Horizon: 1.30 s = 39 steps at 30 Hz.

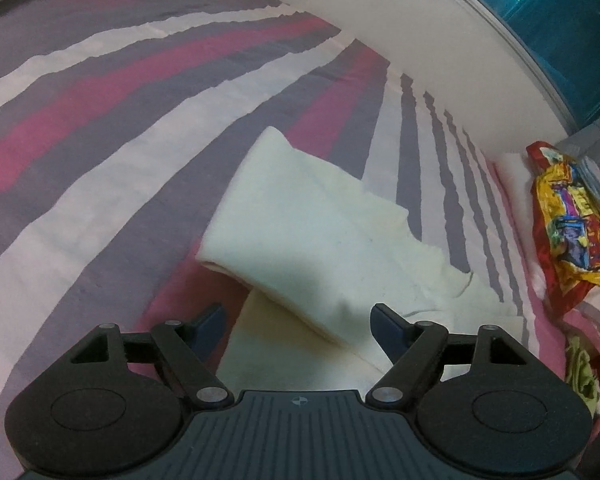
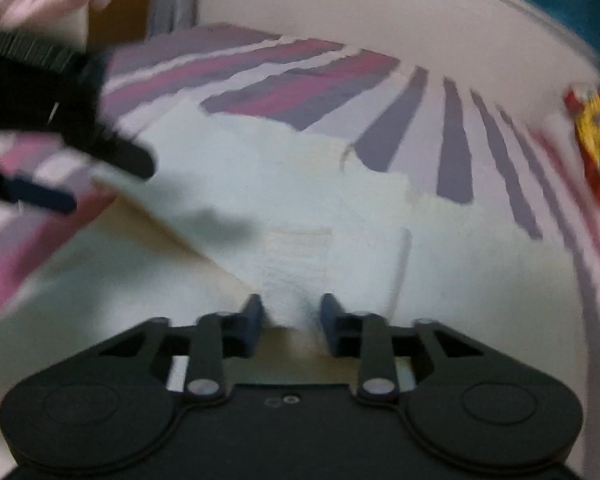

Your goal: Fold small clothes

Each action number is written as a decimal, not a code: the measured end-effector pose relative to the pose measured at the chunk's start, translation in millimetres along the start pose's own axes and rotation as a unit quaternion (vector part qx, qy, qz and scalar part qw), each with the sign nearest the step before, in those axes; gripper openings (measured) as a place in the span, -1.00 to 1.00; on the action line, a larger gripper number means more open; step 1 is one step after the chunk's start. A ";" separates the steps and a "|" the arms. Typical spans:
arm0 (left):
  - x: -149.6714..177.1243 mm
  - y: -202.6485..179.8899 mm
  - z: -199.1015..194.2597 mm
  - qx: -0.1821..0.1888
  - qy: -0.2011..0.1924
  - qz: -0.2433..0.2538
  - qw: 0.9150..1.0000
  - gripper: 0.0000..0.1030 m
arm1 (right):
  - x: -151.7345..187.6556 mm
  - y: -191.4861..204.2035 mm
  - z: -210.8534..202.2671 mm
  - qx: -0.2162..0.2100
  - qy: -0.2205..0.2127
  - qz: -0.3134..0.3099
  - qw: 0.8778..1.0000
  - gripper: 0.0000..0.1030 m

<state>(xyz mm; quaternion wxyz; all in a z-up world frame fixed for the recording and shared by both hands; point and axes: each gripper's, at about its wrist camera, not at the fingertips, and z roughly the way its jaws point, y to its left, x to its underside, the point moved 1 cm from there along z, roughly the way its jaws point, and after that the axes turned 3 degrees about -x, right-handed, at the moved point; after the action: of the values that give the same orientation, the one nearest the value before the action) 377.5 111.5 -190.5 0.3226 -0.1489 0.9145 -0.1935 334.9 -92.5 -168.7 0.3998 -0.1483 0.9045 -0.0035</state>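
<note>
Bedspread (image 1: 100, 128) striped purple, pink, white; pale wall (image 1: 400, 20) behind (teal window at top). White garment (image 1: 300, 232) lies part-folded on it. Left gripper (image 1: 296, 320) wide, empty; right gripper (image 2: 291, 312) narrow, pinching the garment's edge.

No readable text, not even on the colourful packet (image 1: 572, 224).

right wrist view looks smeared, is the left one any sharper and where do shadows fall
Right wrist view: heavy motion blur, the left gripper and striped bedsheet smeared; a soft shadow crosses the white cloth. Left wrist view: much sharper, the white cloth's fold edges crisp, shadow on its near end by the left gripper; fisheye bends the stripes in both.
</note>
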 end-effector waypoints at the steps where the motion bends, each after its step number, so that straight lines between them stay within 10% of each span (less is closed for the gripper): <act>1: -0.7 -2.1 1.0 0.000 0.002 0.001 1.000 0.51 | -0.6 -8.0 -4.1 -0.011 -0.005 0.027 1.000 -0.72; 6: 3.4 -12.3 8.0 0.004 0.005 0.008 1.000 0.51 | -1.3 -47.4 -24.9 -0.040 -0.035 0.142 0.989 -0.82; 14: -3.2 -43.4 23.8 0.009 -0.011 0.035 0.999 0.51 | -3.1 -144.4 -33.8 0.027 -0.068 0.250 0.966 -0.83; 28: 2.8 -65.8 42.3 -0.012 -0.010 0.069 0.998 0.51 | 40.5 -196.8 -20.3 0.016 -0.014 0.313 0.950 -0.55; 34: 10.1 -71.6 51.8 -0.042 0.000 0.105 0.994 0.51 | 33.7 -191.4 -16.1 0.117 0.004 0.265 0.957 -0.75; 39: 18.1 -79.5 41.6 -0.040 0.000 0.113 0.993 0.51 | 24.7 -170.2 -30.3 0.096 -0.021 0.228 0.969 -0.60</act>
<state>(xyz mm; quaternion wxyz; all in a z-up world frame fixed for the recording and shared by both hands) 402.7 23.6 -194.1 0.3359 -0.0572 0.9326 -0.1191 342.4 -265.4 -144.6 0.4214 0.1008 0.9012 0.0034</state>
